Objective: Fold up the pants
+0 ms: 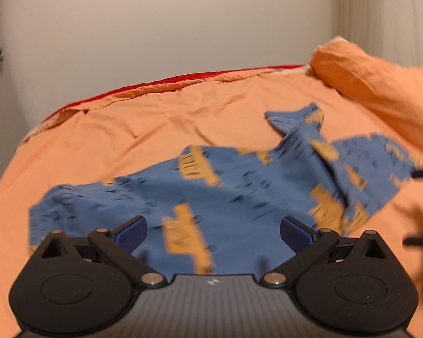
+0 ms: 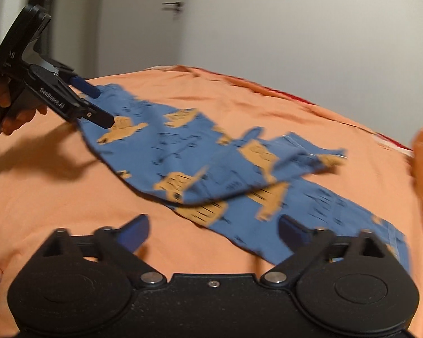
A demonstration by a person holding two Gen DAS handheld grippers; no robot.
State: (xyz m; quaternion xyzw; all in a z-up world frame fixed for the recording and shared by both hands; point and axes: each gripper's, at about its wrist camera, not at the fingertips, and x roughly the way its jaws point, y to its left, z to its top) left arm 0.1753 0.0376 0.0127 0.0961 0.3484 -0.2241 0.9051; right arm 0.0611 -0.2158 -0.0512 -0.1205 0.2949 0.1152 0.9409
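Note:
Blue pants [image 1: 234, 186] with yellow prints lie crumpled on an orange bedsheet [image 1: 155, 118]. In the right wrist view the pants [image 2: 189, 152] stretch from the far left to the near right, with one leg folded over the other. My left gripper [image 1: 213, 232] is open just above the waist end. It also shows in the right wrist view [image 2: 101, 107], open over the far left end of the pants. My right gripper [image 2: 213, 232] is open and empty, low over the sheet beside the near leg.
An orange pillow [image 1: 380, 90] lies at the bed's far right. A red mattress edge [image 1: 183, 80] runs along the far side against a white wall. A door with a handle [image 2: 172, 7] stands behind the bed.

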